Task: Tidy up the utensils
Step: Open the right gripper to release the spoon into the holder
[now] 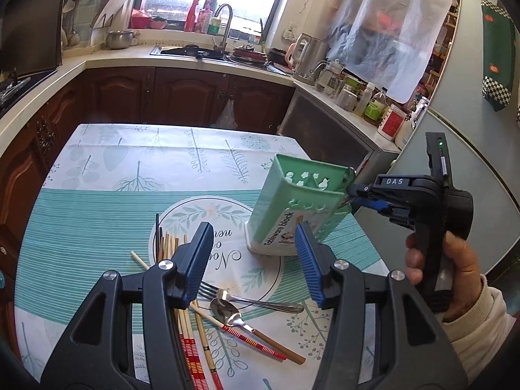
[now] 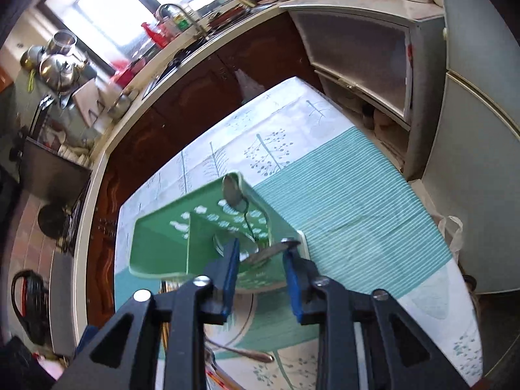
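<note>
A green utensil holder (image 1: pixel 286 201) marked "Tableware block" stands on the patterned tablecloth (image 1: pixel 97 211). My left gripper (image 1: pixel 253 260) hangs open just in front of it with nothing between its fingers. Under it lie several chopsticks (image 1: pixel 191 351), a fork (image 1: pixel 247 299) and a spoon (image 1: pixel 227 313). My right gripper (image 1: pixel 352 191), held by a hand (image 1: pixel 455 269), reaches over the holder's right rim. In the right wrist view my right gripper (image 2: pixel 261 271) is shut on the handle end of a metal spoon (image 2: pixel 232 191), whose bowl rests against the far wall of the holder (image 2: pixel 162 247).
A fridge (image 1: pixel 471 130) stands close to the table's right side, with a low cabinet (image 1: pixel 325 123) and its bottles behind. Dark wooden cabinets and a counter with a sink (image 1: pixel 191 52) run along the back and left. The table's far edge (image 1: pixel 178 126) lies beyond the holder.
</note>
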